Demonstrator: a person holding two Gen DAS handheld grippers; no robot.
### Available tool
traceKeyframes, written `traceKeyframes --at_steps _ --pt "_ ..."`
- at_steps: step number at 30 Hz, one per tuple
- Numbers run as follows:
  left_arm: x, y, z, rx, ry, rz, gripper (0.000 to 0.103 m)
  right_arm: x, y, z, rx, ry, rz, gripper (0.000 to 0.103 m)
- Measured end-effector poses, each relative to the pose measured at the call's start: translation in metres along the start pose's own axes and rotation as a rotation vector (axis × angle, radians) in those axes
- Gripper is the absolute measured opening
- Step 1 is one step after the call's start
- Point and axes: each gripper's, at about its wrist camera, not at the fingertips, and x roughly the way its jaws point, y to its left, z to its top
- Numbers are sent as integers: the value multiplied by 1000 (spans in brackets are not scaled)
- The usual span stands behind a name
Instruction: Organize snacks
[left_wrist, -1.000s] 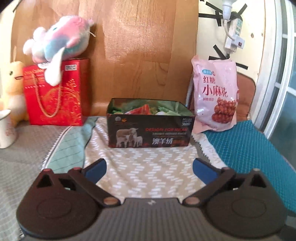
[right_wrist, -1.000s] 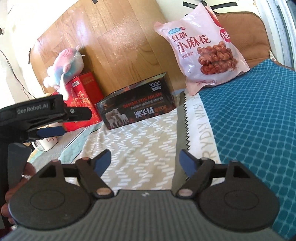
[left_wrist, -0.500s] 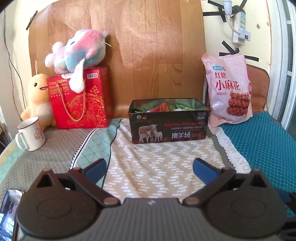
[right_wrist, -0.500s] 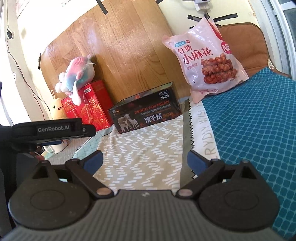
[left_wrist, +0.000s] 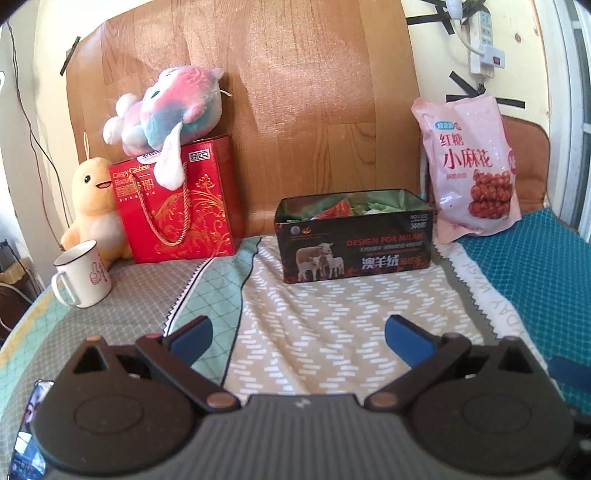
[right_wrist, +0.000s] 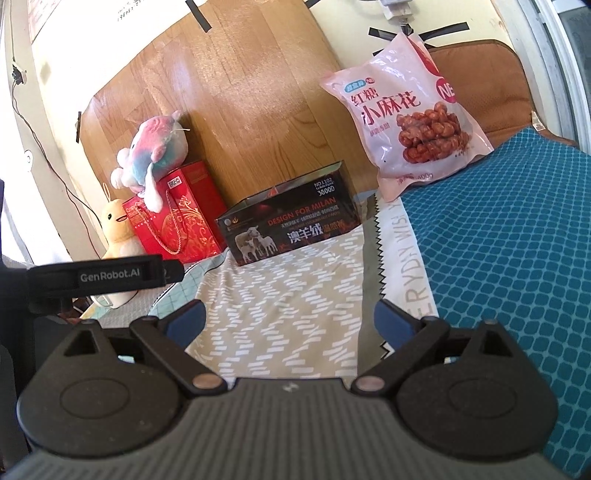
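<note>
The open black tin (left_wrist: 352, 238) sits against the wooden board with small snack packets already inside, serving as the collecting bin. The pink twisted-dough snack bag (left_wrist: 471, 168) leans upright just right of it, apparently too big to fit. Both the left gripper (left_wrist: 297, 338) and the right gripper (right_wrist: 288, 319) hang well back with jaws spread wide and empty, the right having just widened.

The snack bag (left_wrist: 471, 170) looks like glossy pink plastic, the black box (left_wrist: 352, 245) like shiny printed metal, and the backboard (left_wrist: 280, 92) like smooth wood.

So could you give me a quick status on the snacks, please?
Left gripper and right gripper open, empty. Pink snack bag leaning beside open tin. Path clear.
</note>
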Motion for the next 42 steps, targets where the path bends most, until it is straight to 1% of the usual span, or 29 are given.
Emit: traceKeyframes --at_steps 9,14,17,23,26,33,42 --pt "5 7 -4 -16 16 16 103 4 -2 -2 12 16 -7 99" --pt "9 15 -4 -49 21 -19 103 7 -1 -2 8 24 -10 99" --pt "10 18 -4 -64 21 -24 103 9 -1 -3 6 31 -11 99" --pt "12 22 -4 -71 21 -14 103 12 -2 -3 5 44 -11 99" --pt "11 25 -3 -82 7 -10 103 12 -2 -3 4 47 -11 99" --pt "6 29 -1 -81 -33 33 103 12 -2 -3 5 49 -10 99" --pt "5 28 -1 -84 -38 49 103 12 -2 -3 6 50 -10 99"
